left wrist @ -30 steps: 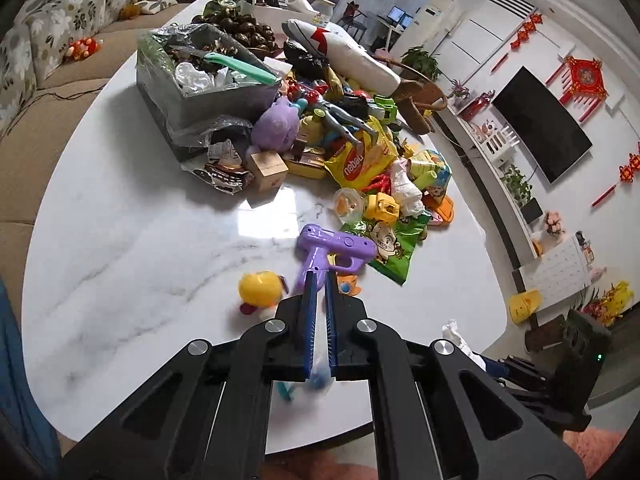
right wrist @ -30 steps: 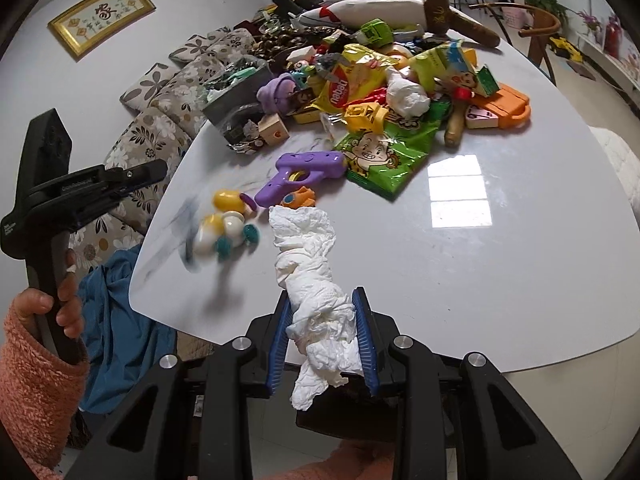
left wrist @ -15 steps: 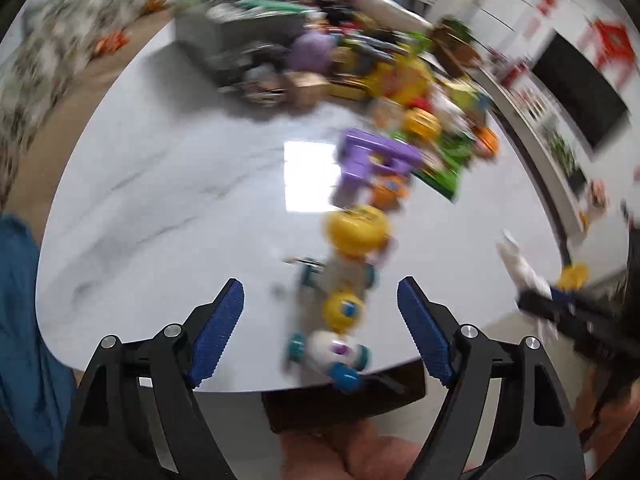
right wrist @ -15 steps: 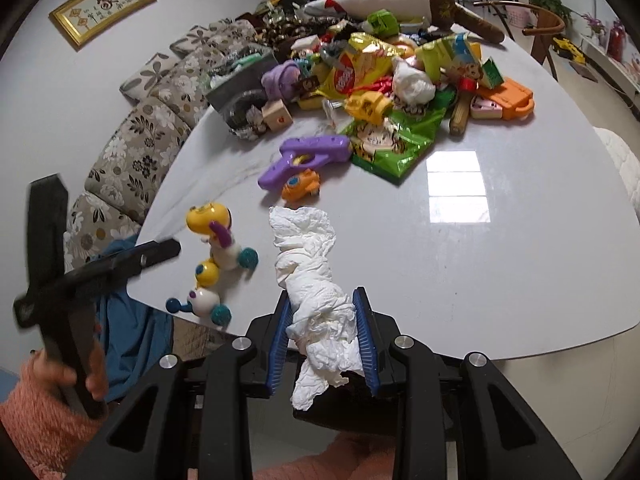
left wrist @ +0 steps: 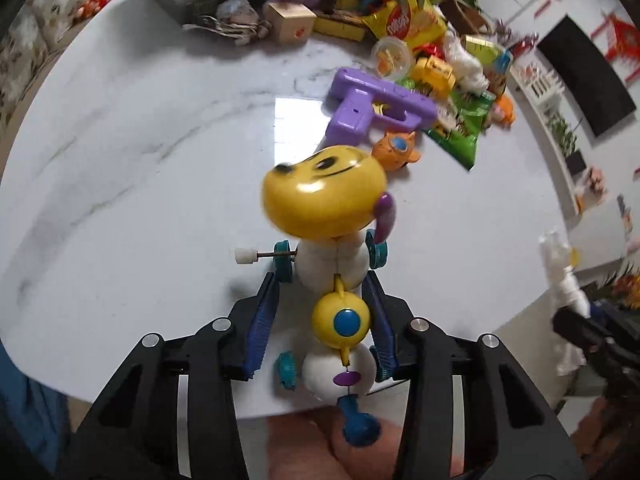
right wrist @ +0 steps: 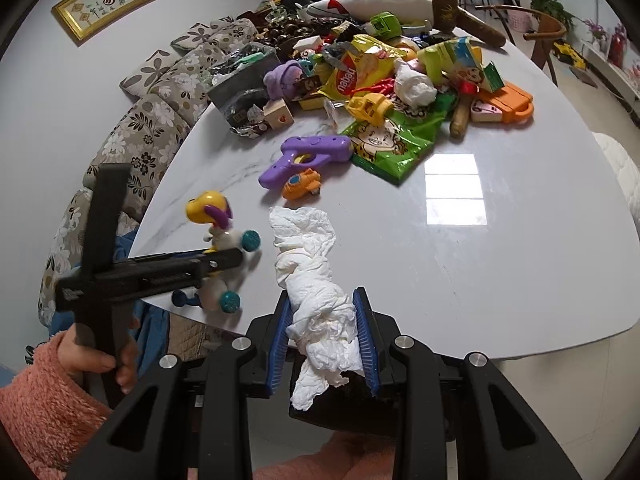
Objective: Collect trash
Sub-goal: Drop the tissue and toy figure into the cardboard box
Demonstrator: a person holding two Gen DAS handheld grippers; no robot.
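Observation:
My right gripper (right wrist: pixel 322 300) is shut on a crumpled white tissue (right wrist: pixel 312 268) and holds it above the near edge of the white marble table (right wrist: pixel 500 248). My left gripper (left wrist: pixel 322 284) has its blue pads on either side of a yellow-and-white toy dog (left wrist: pixel 332 248) at the table's near edge; the right pad touches the toy and a small gap shows at the left pad. The toy dog (right wrist: pixel 218 236) and the left gripper (right wrist: pixel 224 258) also show in the right wrist view. A green snack wrapper (right wrist: pixel 390 142) and a yellow snack bag (right wrist: pixel 358 68) lie in the pile.
A purple toy gun (right wrist: pixel 306 154) and an orange toy (right wrist: pixel 302 188) lie mid-table. Behind them is a heap of toys, a wooden cube (right wrist: pixel 276 114), a grey bin (right wrist: pixel 240 76) and another crumpled tissue (right wrist: pixel 414 88). A floral sofa (right wrist: pixel 132 136) runs along the left.
My left gripper opened wide, dropped to the toy dog and has narrowed around its body. The toy dog now stands at the table's near edge. My right gripper kept the tissue and barely moved.

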